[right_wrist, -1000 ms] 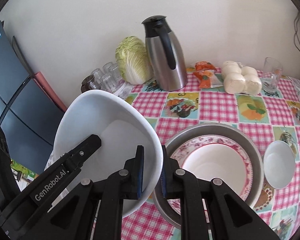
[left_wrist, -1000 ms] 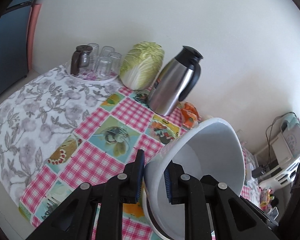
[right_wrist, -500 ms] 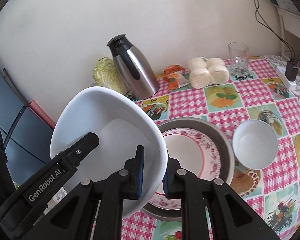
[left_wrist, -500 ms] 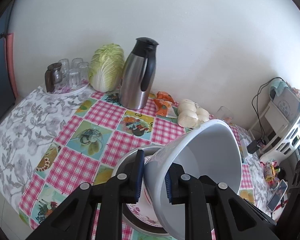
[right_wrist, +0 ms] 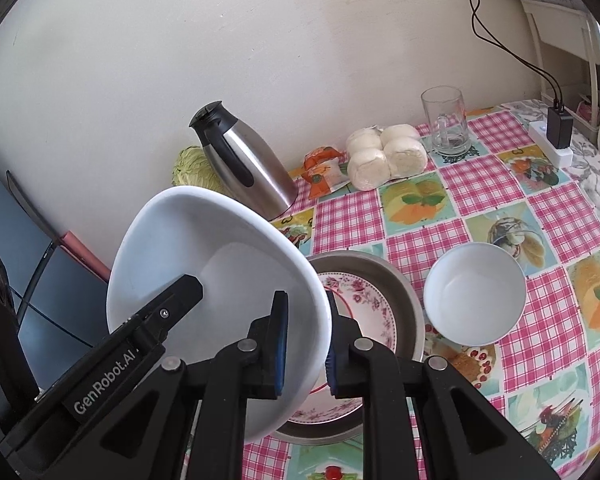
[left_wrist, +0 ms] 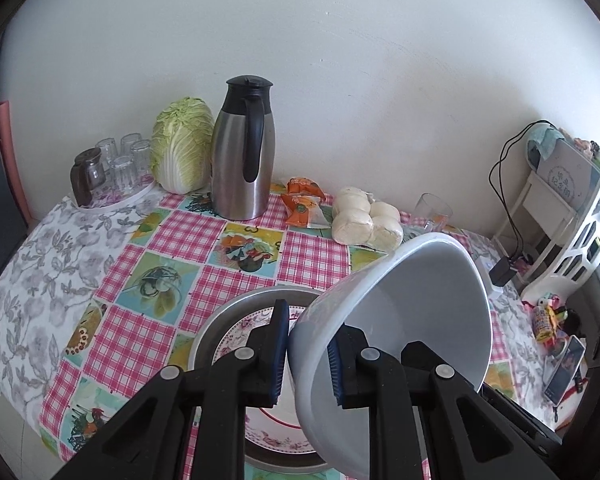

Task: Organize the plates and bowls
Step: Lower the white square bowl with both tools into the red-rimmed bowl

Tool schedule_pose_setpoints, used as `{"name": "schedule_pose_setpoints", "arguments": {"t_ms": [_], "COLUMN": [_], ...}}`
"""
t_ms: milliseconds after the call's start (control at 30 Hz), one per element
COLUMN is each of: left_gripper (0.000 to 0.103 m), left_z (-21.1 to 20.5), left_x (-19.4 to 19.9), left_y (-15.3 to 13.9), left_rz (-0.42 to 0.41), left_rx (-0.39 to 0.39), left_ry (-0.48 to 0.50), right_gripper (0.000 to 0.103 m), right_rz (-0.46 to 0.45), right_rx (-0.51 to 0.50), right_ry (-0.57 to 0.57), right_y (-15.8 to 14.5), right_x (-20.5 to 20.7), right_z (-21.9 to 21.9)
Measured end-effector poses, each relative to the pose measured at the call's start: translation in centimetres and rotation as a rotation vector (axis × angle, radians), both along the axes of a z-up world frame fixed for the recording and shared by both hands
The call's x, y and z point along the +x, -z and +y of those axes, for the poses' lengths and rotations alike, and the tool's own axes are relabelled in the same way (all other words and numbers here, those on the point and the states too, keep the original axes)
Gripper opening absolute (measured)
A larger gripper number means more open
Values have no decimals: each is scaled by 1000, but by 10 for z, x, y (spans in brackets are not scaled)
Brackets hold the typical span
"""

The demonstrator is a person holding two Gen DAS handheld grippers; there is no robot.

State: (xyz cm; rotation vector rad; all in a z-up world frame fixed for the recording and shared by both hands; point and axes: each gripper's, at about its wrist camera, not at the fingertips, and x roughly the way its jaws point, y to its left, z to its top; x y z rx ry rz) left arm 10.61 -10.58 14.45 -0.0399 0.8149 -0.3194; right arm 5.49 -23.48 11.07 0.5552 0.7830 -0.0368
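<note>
Both grippers hold one large white bowl point(left_wrist: 416, 312) by opposite rims, lifted and tilted above the table. My left gripper point(left_wrist: 308, 354) is shut on its rim. My right gripper point(right_wrist: 306, 340) is shut on the far rim of the same bowl point(right_wrist: 220, 264). Under it a floral plate point(right_wrist: 364, 312) lies inside a grey metal basin point(right_wrist: 400, 292); the basin point(left_wrist: 236, 308) and plate point(left_wrist: 236, 336) also show in the left wrist view. A small white bowl point(right_wrist: 474, 294) sits on the checked cloth to the right of the basin.
Along the wall stand a steel thermos point(left_wrist: 242, 152), a cabbage point(left_wrist: 182, 144), a tray of glasses point(left_wrist: 116, 168), snack packets point(left_wrist: 302, 202), a bag of buns point(left_wrist: 366, 222) and a glass mug point(right_wrist: 446, 126). A power strip point(right_wrist: 550, 140) and white rack point(left_wrist: 568, 216) are at right.
Both grippers have carried the large white bowl to the right, over the basin and plate. Both stay shut on its rim.
</note>
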Motion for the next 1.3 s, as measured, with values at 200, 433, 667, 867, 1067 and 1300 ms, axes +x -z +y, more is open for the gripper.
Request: {"name": "schedule_pose_setpoints", "arguments": {"t_ms": [200, 433, 667, 867, 1067, 1300], "left_gripper": [21, 21, 21, 21, 21, 23], "left_z": [-8, -10, -8, -6, -1, -2], "left_x": [-1, 7, 17, 25, 30, 34], "left_y": [-2, 7, 22, 37, 49, 61], "left_rz": [-18, 22, 56, 93, 133, 180], "left_rx": [25, 12, 36, 71, 75, 84], "left_ry": [-9, 5, -18, -40, -51, -60], "right_gripper": [18, 18, 18, 18, 18, 20], "right_rz": [-10, -6, 40, 98, 143, 186], "right_rx": [9, 17, 30, 41, 51, 63], "right_ry": [1, -1, -14, -37, -49, -45], "right_y": [1, 5, 21, 38, 49, 56], "right_x": [1, 4, 17, 25, 30, 32], "right_z": [-6, -12, -12, -5, -2, -2]}}
